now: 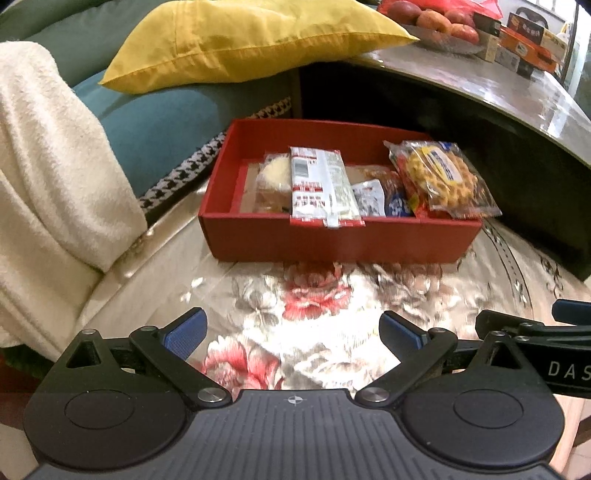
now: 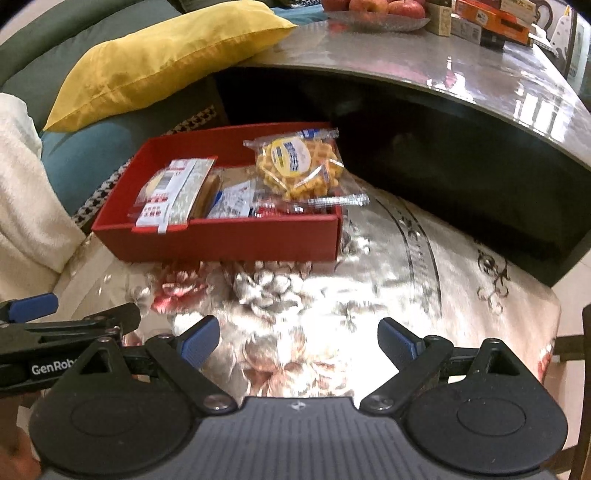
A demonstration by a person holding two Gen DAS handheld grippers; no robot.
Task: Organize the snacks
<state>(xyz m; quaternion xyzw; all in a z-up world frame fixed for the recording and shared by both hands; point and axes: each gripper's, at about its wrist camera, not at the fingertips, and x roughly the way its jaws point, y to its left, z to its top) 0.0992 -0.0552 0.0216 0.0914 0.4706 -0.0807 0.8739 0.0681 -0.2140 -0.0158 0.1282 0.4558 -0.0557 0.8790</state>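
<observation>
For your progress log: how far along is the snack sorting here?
Mostly done: the red box already holds several packets, with the waffle pack lying on top at its right end, partly over the rim. In hand: nothing; the left tool and right tool are open. Left: perhaps seating the waffle pack; no loose snacks show.

red box (image 1: 332, 240) holds snacks; left gripper (image 1: 293, 334) empty.

From your left gripper (image 1: 291, 334), the snack box (image 1: 332, 240) sits on the low table (image 1: 314, 295) at twelve o'clock. In it, the long packet (image 1: 321, 184) leans over the near wall; the waffle pack (image 1: 441, 179) rests on the one o'clock corner. The cushion (image 1: 240, 40) lies behind at eleven, the blanket (image 1: 55, 166) at nine, the fruit bowl (image 1: 439, 33) at one
</observation>
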